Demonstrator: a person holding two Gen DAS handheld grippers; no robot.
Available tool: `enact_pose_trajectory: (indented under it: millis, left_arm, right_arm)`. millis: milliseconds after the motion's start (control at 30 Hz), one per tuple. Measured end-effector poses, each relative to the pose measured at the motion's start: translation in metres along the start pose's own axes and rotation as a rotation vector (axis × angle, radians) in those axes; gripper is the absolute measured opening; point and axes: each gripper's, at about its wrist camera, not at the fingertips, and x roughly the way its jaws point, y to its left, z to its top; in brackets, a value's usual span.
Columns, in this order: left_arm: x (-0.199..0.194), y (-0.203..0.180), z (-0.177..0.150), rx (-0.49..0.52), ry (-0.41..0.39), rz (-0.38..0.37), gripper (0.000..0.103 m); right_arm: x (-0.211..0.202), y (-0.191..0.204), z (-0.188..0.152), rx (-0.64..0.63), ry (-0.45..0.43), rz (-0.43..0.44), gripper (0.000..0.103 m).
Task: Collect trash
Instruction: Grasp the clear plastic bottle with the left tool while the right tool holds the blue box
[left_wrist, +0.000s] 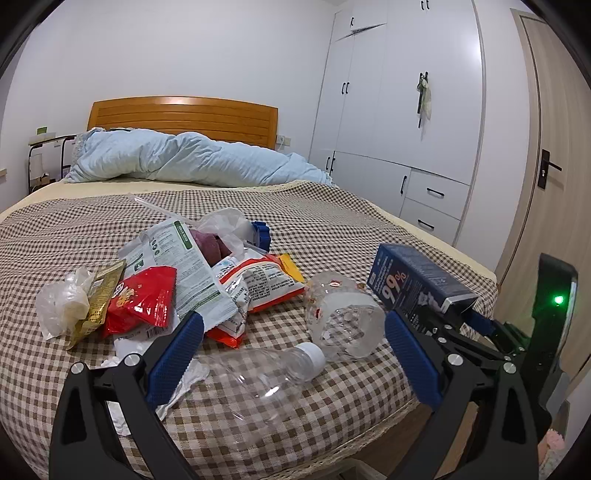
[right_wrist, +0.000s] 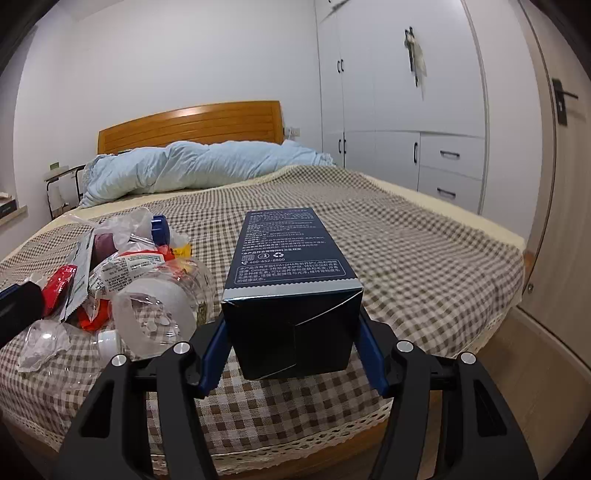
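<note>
Right claw (right_wrist: 291, 339) clamped on dark blue carton (right_wrist: 291, 280), carton lifted off the bed (right_wrist: 424, 258).
Grip sits at the carton's open flap end, so keep it level and move slowly or it pivots. Left claw (left_wrist: 291, 354) is spread wide with nothing in it, over the clear bottle (left_wrist: 266, 373); line it up there.

Wrappers (left_wrist: 177, 280) lie left of bottles (left_wrist: 343, 314); box (left_wrist: 417, 288) right, on bed (left_wrist: 332, 221)
</note>
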Motion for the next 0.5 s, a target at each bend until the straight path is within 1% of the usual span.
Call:
enact_pose_trajectory:
  millis: [200, 333, 500]
  left_arm:
    - [0.004, -0.005, -0.002, 0.009, 0.01, 0.0, 0.095]
    - [0.006, -0.007, -0.004, 0.021, 0.015, 0.008, 0.095]
    - [0.007, -0.002, -0.002, 0.0, 0.024, 0.004, 0.095]
  right_arm:
    - [-0.009, -0.001, 0.003, -0.027, -0.039, -0.016, 0.059]
    - [-0.005, -0.005, 0.002, -0.019, -0.026, -0.013, 0.059]
    - [-0.003, -0.01, 0.001, 0.014, -0.005, 0.002, 0.059]
